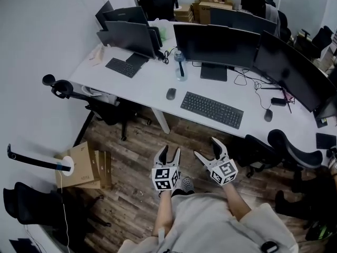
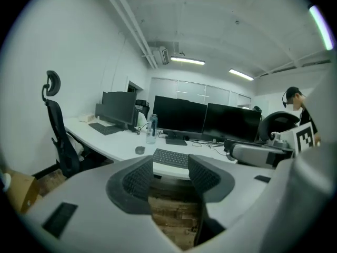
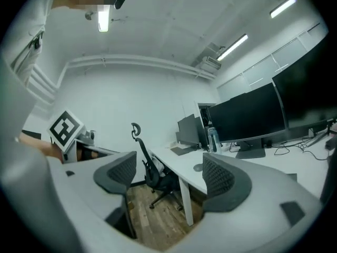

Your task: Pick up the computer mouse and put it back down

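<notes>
You are standing back from the desk [image 1: 150,83] with both tools held out over the wooden floor, so the step in hand looks like the approach to the pick. The computer mouse [image 1: 171,94] is lying near the desk's front edge, just left of the keyboard [image 1: 212,109] and on the near side of the water bottle [image 1: 180,67], well apart from either tool. The left gripper [image 1: 170,152] is showing its fingers parted with only floor between them. The right gripper [image 1: 206,147] is holding its fingers wider apart, and nothing is sitting in them either.

The mouse is lying almost straight ahead of the left gripper, so that is probably the one you should be sending in. As you are closing on the front edge, be tipping the tool downward so the pads are coming in low along the mouse's two long sides, not over its rounded back. Its shell is likely smooth, so be squeezing gently and squarely, or it may be squirting out toward the keyboard.

Be lifting only a little, keeping it level, and be setting it down flat on the same bare patch, clear of the keyboard's left end. A second mouse [image 1: 268,115] is sitting toward the right end of the desk; it is probably not the one you are after. Be keeping the right gripper back and out of the way.
</notes>
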`<state>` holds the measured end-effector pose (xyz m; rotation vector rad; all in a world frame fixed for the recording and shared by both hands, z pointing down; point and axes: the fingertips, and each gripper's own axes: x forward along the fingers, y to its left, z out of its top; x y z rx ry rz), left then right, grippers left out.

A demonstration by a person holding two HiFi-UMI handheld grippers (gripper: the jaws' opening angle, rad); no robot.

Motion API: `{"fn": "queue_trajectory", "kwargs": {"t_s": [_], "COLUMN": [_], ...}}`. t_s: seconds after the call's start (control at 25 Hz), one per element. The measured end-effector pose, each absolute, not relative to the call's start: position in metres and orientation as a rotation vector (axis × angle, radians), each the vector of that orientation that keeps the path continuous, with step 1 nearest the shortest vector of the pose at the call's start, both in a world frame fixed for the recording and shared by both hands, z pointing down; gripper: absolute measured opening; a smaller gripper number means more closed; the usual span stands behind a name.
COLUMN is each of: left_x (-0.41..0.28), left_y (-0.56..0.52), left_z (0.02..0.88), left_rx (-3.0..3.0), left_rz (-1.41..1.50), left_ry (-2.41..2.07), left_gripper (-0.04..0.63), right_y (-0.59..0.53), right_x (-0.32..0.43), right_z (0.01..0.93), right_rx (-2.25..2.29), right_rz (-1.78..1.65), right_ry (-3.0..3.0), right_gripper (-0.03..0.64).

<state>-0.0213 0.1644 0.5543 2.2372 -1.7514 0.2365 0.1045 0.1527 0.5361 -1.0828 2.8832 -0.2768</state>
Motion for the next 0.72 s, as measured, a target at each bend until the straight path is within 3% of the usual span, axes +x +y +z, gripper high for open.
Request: {"fn": "queue_trajectory", "kwargs": {"t_s": [0.24,0.6,0.72], "left_x": [-0.053,-0.086,-0.095], "left_y": [0.12,0.105,0.104], "left_z": [0.553,0.579,0.59], "left_rx": [2.308,2.29,2.257], "left_rz": [0.206,0.208,0.224], "left_ry": [-1.713,-1.686,-1.682], "left_gripper": [0.202,0.201,0.199], "right_y": [0.117,0.097,0.089], "right_x": [0.061,0.035,0.036], "right_z": [0.542,0.581,0.593], "right_rx": [-1.107,-1.24,-1.244], "right_rz": [-0.234,-0.308,-0.426], "right_ry": [2.884,2.941,2.917], "right_gripper": [0.388,0.302,0.304]}}
